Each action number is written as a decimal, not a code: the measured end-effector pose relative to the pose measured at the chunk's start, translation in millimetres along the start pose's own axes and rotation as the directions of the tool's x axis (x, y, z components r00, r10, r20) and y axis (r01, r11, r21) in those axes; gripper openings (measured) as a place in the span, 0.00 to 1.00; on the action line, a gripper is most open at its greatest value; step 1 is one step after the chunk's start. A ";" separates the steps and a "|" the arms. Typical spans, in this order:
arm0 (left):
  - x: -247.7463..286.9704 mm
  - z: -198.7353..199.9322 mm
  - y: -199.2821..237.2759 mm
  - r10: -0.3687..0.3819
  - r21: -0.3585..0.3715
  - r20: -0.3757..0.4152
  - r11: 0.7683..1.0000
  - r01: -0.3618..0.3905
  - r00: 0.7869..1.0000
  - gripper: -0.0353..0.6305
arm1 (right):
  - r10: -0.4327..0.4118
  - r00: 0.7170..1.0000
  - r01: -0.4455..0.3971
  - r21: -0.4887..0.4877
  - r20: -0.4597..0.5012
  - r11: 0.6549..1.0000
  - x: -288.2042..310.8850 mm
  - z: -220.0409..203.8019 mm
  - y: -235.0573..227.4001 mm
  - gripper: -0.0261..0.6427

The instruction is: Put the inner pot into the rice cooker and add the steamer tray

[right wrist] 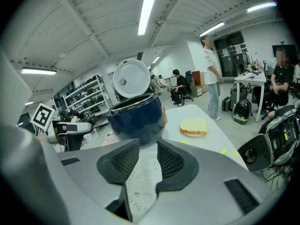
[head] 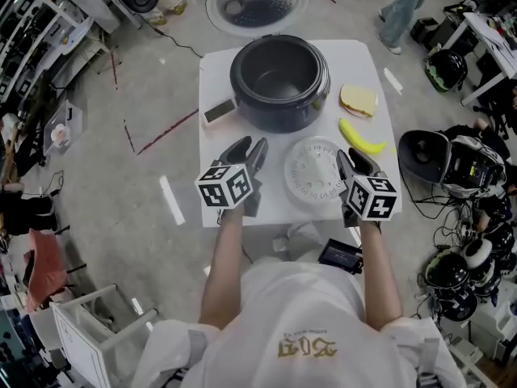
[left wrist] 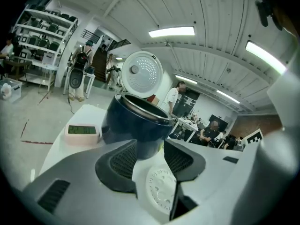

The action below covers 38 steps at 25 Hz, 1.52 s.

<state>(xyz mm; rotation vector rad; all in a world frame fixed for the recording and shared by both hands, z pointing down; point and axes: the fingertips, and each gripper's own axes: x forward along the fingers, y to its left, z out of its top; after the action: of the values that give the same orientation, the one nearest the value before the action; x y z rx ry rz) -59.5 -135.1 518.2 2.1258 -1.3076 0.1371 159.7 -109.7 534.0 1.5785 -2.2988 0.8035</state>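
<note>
The dark rice cooker [head: 279, 83] stands at the back of the white table [head: 214, 71], its white lid [head: 257, 1] tipped open behind it. A dark pot with a metal rim [left wrist: 140, 108] sits inside it. The white round steamer tray [head: 313, 169] lies flat on the table in front of the cooker. My left gripper [head: 249, 150] hovers open just left of the tray, with nothing between its fingers. My right gripper [head: 349, 162] is open at the tray's right edge. In the right gripper view the tray [right wrist: 143, 177] shows below the gap between the pads, untouched.
A small digital timer [head: 219, 111] lies left of the cooker. A bread slice [head: 358, 99] and a banana [head: 361, 141] lie to the cooker's right. A person [head: 404, 6] stands beyond the table. Gear and cables crowd the floor at the right [head: 452, 160].
</note>
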 end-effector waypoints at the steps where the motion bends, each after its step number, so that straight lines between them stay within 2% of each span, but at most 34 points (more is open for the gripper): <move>1: 1.2 -6.5 -2.2 -0.003 -0.001 -0.011 1.000 0.003 1.000 0.35 | -0.005 1.000 0.005 0.004 -0.012 1.000 -2.5 -8.3 -3.8 0.24; 16: 36.9 -80.4 -0.5 -0.034 -0.023 -0.190 0.999 0.030 0.981 0.35 | -0.084 0.985 0.090 0.036 -0.152 0.995 3.7 -84.4 -50.3 0.25; 22: 56.5 -122.1 -1.6 -0.058 -0.030 -0.309 0.998 0.051 0.949 0.35 | -0.107 0.974 0.125 0.074 -0.202 0.989 8.7 -109.5 -71.4 0.26; 32: 74.2 -171.7 10.8 -0.070 -0.068 -0.429 0.997 0.045 0.901 0.37 | -0.099 0.957 0.134 0.110 -0.273 0.985 22.6 -144.8 -81.0 0.29; 38: 77.8 -180.4 9.1 -0.077 -0.070 -0.444 0.996 0.051 0.893 0.27 | -0.067 0.957 0.110 0.140 -0.282 0.984 26.6 -147.9 -78.9 0.25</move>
<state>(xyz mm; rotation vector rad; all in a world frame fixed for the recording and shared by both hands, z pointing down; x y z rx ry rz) 13.3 -96.5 696.8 1.9334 -0.9542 0.5232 205.5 -68.5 692.2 1.5077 -1.9970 1.1243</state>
